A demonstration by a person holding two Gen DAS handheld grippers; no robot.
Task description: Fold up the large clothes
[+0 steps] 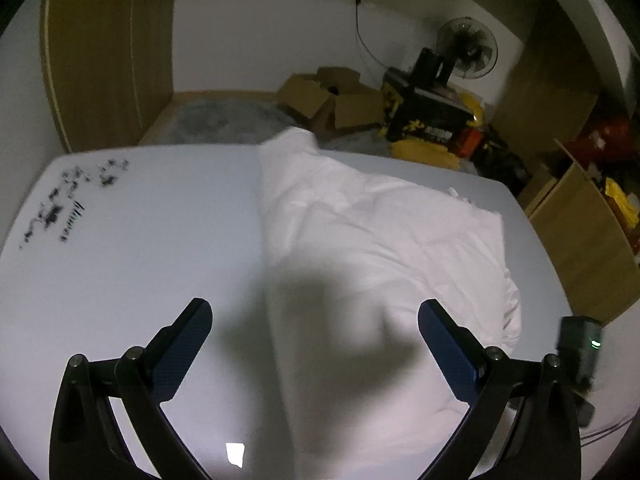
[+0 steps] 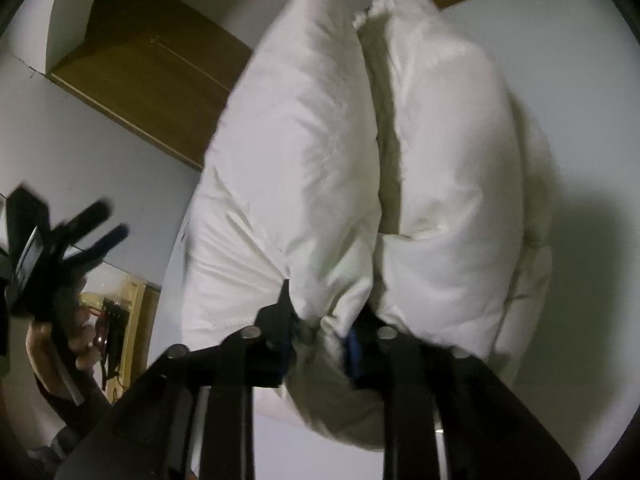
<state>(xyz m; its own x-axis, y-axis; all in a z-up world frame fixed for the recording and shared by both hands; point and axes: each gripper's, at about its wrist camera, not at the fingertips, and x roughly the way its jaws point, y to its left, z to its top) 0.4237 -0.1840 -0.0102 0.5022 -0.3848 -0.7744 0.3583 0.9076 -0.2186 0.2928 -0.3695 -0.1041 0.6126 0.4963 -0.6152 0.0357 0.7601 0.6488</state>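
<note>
A large white padded garment (image 1: 372, 248) lies on the right half of the white table (image 1: 152, 232), partly folded lengthwise. My left gripper (image 1: 316, 320) is open and empty, hovering above the garment's near end. In the right wrist view my right gripper (image 2: 320, 332) is shut on a bunched edge of the white garment (image 2: 304, 152), which is lifted and hangs in two puffy folds. The left gripper (image 2: 100, 220) also shows at the far left of that view, open, held in a hand.
Black printed marks (image 1: 68, 196) sit at the table's far left corner. Beyond the table stand cardboard boxes (image 1: 332, 96), a fan (image 1: 468, 48), a black and yellow case (image 1: 428, 116) and wooden cabinets (image 1: 108, 48). A small black device (image 1: 580, 344) shows at the right edge.
</note>
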